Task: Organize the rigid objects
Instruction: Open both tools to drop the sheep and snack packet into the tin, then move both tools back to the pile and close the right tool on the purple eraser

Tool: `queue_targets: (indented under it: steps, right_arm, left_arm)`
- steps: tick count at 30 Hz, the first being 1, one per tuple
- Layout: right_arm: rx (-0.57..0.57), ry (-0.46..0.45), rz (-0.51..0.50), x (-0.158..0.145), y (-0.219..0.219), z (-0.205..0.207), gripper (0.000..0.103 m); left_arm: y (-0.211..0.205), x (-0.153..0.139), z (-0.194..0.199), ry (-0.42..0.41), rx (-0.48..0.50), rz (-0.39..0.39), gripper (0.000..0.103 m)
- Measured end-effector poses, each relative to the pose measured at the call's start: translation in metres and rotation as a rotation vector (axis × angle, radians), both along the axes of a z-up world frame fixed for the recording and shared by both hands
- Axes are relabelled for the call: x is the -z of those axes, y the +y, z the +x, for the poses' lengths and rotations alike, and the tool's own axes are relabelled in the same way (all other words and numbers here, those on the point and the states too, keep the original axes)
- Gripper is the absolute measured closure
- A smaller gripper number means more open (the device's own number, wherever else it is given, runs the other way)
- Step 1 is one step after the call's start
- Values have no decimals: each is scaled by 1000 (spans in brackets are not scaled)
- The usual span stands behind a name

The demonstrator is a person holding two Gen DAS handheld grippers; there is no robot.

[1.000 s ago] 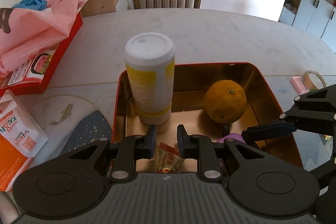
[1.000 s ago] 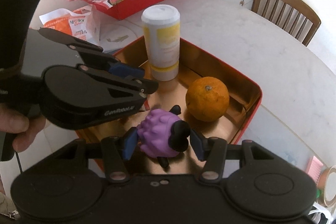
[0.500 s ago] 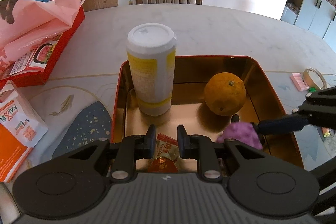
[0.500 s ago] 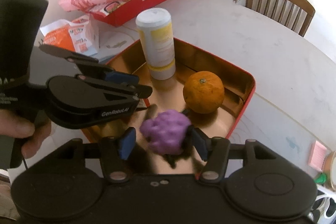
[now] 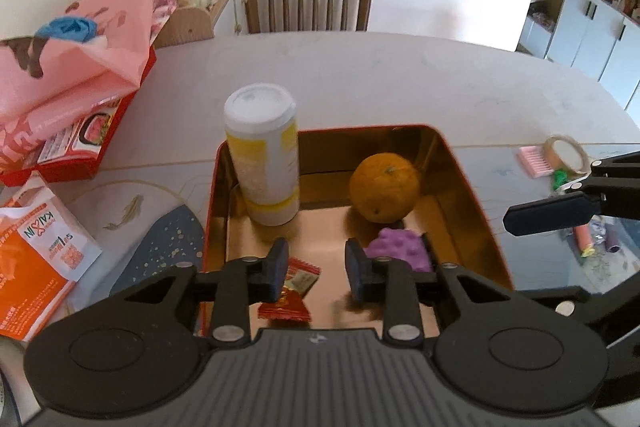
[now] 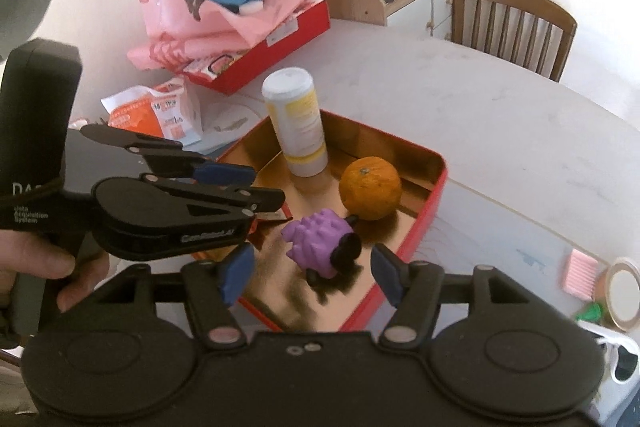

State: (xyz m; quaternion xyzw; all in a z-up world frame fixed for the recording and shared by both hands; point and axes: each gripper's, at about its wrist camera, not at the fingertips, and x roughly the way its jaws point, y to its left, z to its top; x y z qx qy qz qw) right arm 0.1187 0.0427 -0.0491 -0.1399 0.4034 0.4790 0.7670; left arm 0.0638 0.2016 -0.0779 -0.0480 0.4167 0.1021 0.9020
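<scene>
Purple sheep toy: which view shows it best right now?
The right wrist view: the purple sheep toy lies whole in the red tin. The left wrist view shows only its top, behind a gripper finger.

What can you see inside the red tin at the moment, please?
Inside the red tin: a white-and-yellow canister, an orange, a purple sheep toy and a red snack packet, partly hidden.

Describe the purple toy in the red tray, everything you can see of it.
The purple toy is a small sheep-like figure with a knobbly, rubbery-looking purple body and black head and feet. It lies on the gold floor of the red tray, just in front of the orange. The right gripper is open around it, not touching.
</scene>
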Motion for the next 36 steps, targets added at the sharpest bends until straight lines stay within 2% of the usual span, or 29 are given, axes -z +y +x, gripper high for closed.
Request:
queue_targets:
  steps: [6, 8, 9, 10, 15, 17, 23, 25, 31, 36]
  right_arm:
    - [43, -5, 36, -12, -29, -2, 34]
    - [58, -10, 56, -17, -42, -3, 28]
    - [64, -12, 65, -20, -49, -3, 27]
    - [74, -16, 71, -21, -56, -3, 27]
    - [116, -14, 96, -25, -90, -1, 25]
    - [127, -27, 104, -28, -106, -3, 18]
    - [157, -57, 101, -31, -155, -4, 13]
    - [166, -63, 98, -31, -170, -3, 7]
    - [174, -70, 77, -23, -209, 4, 1]
    - [162, -68, 59, -15, -234, 13, 0]
  left_arm:
    - [-19, -16, -6, -40, 25, -4, 71]
    - [-28, -21, -8, -54, 44, -4, 56]
    - [-33, -25, -10, -67, 50, -1, 42]
    - [-37, -28, -11, -81, 54, -1, 37]
    - [-61, -38, -13, -104, 84, -2, 37]
    - [-73, -42, -14, -111, 95, -7, 35]
    - [-110, -47, -11, -134, 132, -11, 26]
    - [-121, -47, -9, -137, 142, -14, 22]
    - [-156, -40, 4, -131, 155, -45, 21]
    - [-187, -31, 16, -115, 170, -63, 21]
